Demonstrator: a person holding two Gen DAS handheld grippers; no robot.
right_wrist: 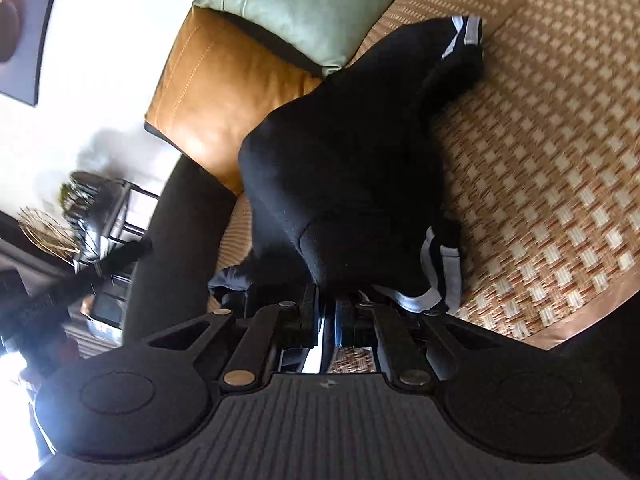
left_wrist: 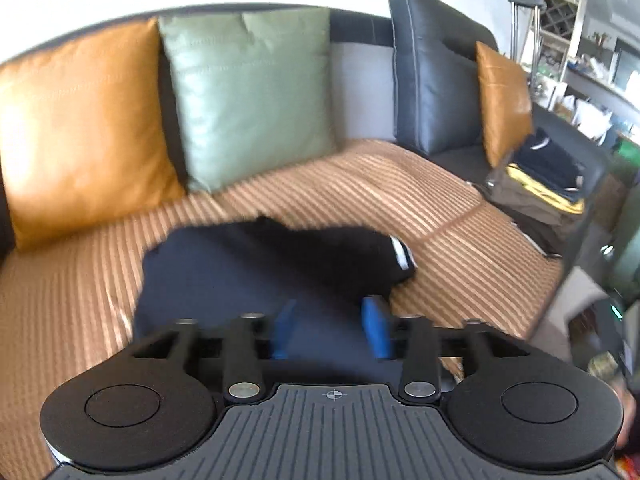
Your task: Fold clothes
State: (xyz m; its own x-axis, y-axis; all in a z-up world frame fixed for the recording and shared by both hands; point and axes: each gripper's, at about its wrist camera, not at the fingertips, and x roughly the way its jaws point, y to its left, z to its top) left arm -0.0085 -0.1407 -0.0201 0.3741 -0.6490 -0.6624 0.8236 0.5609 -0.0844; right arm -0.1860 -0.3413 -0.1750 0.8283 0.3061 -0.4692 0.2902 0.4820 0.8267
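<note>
Black fabric fills the middle of both my views: a dark garment [left_wrist: 280,264] with white stripes at its cuffs, lying bunched on the woven tan sofa cover [left_wrist: 420,200]. From my left wrist camera, my left gripper [left_wrist: 330,330] hovers just above the near edge of the garment, its blue pads [left_wrist: 376,328] standing apart with nothing pressed between them. Behind the garment, an orange cushion [left_wrist: 80,128] and a green cushion [left_wrist: 252,96] lean against the sofa back. Off to the right, a stack of folded clothes [left_wrist: 548,176] sits on the dark seat beside a smaller orange cushion [left_wrist: 502,100].

From my right wrist camera, my right gripper [right_wrist: 330,320] is pinched closed on a fold of the black garment, near one striped cuff [right_wrist: 436,280]. The cloth rises from the grip in a hump, and the other striped cuff [right_wrist: 464,34] lies farther off on the cover.
</note>
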